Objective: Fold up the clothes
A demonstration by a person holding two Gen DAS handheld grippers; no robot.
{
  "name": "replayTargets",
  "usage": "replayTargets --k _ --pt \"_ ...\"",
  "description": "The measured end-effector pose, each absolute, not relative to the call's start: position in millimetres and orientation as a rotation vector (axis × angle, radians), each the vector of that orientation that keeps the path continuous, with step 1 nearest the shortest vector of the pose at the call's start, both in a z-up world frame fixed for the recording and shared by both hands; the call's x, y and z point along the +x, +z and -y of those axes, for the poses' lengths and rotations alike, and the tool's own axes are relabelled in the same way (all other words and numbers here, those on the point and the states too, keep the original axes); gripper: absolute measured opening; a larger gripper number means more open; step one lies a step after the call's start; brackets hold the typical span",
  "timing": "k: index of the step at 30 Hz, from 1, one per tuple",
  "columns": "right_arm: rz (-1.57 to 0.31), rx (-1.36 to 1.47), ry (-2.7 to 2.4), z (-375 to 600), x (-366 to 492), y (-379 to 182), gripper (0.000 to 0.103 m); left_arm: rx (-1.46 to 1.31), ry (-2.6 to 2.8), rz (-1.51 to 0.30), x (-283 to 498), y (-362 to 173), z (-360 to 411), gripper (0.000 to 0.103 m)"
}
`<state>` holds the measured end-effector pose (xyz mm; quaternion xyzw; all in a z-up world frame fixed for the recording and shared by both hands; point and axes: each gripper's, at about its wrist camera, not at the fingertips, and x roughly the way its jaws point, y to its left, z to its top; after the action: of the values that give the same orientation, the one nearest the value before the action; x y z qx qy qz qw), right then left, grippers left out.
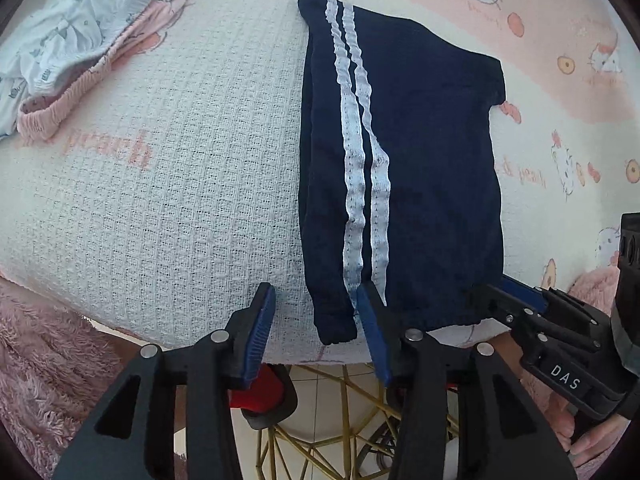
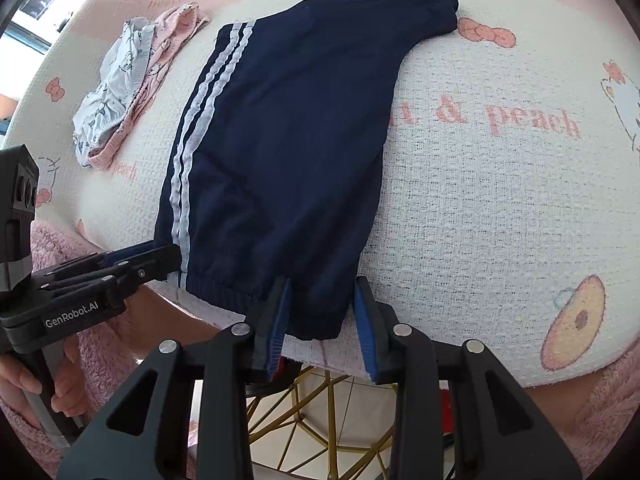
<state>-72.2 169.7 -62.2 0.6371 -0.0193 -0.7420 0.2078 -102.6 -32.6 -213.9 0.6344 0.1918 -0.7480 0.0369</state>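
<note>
Navy shorts (image 1: 420,152) lie folded on the bench (image 1: 180,184); the left gripper (image 1: 316,304) gapes beside their waistband, the right gripper (image 2: 320,300) straddles it unpinched.

from my left gripper (image 1: 316,304) i see navy shorts (image 1: 420,168) with two white stripes (image 1: 360,152) flat on the waffle towel (image 1: 180,180). my jaws stand apart, the 3 o'clock pad at the waistband. pale and pink garments (image 1: 68,52) lie at 10 o'clock; right gripper (image 1: 516,300) at 4.

Soft, even daylight, faint shadows, sharp focus; strong fisheye bending and dark vignetting at the corners.
</note>
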Motion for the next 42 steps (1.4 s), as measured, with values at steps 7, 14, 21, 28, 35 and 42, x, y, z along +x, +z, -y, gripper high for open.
replayTargets --k 7,14,21,28,35,42 --pt "0.033 1.764 -2.055 -167 -69 -58 0.011 1.921 -2.332 -0.713 -93 -204 31 0.016" --pt "0.094 1.766 -2.033 -177 -62 -60 0.013 1.937 -2.297 -0.806 -73 -199 42 0.016" --pt "0.139 1.808 -1.961 -174 -68 -75 0.038 1.985 -2.231 -0.888 -66 -213 51 0.037" --pt "0.067 1.774 -1.970 -165 -61 -68 0.016 1.959 -2.298 -0.801 -69 -207 38 0.016" --pt "0.110 1.846 -1.921 -175 -63 -75 0.019 2.056 -2.201 -0.851 -43 -208 55 0.026" --pt "0.256 1.744 -2.062 -200 -79 -48 0.024 1.845 -2.347 -0.779 -80 -159 96 0.033"
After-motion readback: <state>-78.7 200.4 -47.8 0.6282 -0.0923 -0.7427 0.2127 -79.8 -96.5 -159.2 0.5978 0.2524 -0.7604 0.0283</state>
